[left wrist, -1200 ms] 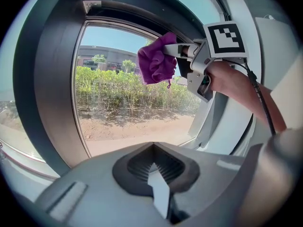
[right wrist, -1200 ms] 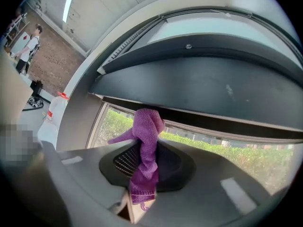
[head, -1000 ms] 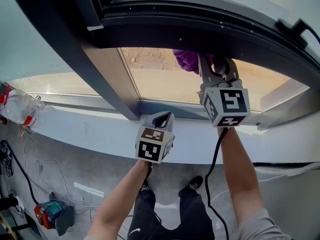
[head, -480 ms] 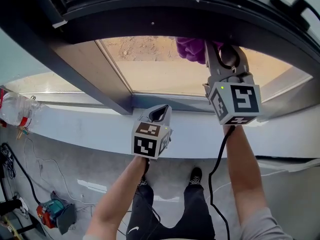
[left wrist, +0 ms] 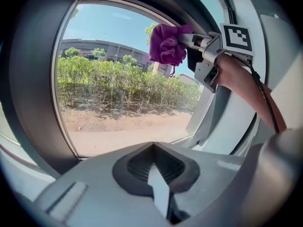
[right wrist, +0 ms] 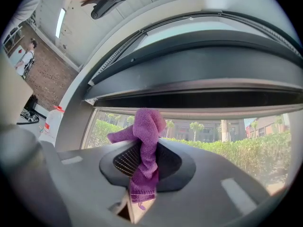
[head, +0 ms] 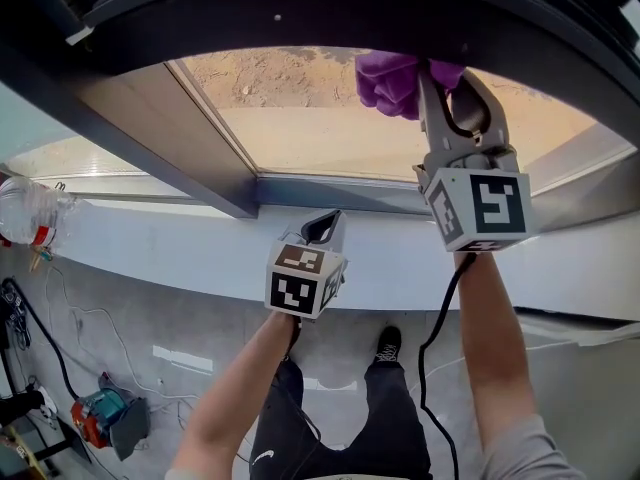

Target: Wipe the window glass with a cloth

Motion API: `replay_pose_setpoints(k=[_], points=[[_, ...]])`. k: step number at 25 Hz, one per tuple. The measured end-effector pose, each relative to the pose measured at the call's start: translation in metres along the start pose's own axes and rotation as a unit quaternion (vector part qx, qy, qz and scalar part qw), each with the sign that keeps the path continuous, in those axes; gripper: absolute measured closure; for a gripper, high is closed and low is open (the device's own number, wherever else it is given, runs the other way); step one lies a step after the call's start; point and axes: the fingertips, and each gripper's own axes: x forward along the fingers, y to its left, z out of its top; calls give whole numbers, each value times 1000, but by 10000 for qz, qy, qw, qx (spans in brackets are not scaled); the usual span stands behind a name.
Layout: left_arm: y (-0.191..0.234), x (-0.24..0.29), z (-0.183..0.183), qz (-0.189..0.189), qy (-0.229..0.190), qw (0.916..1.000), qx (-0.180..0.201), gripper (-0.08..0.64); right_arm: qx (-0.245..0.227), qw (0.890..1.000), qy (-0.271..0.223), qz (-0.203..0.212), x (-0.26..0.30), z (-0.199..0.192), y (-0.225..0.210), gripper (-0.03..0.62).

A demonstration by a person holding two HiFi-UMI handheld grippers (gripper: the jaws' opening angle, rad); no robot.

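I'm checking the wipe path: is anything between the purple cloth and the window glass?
Nothing visible does. The right tongs hold the purple cloth up by the top of the window glass; the left tongs, shut and empty, sit lower.

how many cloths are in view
1: a purple cloth clamped in the right gripper, up by the top edge of the window glass. None in the left gripper.

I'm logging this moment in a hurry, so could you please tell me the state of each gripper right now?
Left gripper: closed, holding nothing.
Right gripper: closed on the purple cloth.
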Motion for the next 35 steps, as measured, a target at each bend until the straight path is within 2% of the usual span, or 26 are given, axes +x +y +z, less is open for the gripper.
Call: replay_pose_setpoints(k=[6,10,16,22,30,35], points=[[9,14,-24,89,175,9998,-73,560,96,9995,306,74,-8,-51,6,494],[11,26,-44,138,249,9995,-156,560,177,9972,690,217,-20,-105,16,494],[12,47,-62,281,287,9990,-208,560,325,9907,1253,424,-33,-186,30,494],[14,69,-87,307,343,9986,-268,560,215,9833,1667,698,-43,-263,45,494],[15,92,-105,380,224,9981,-428,560,76,9728,2076,1030,-56,-350,69,495],[13,100,-112,385,128,9979,-514,560,77,9652,2321,1202,-60,-387,80,495]])
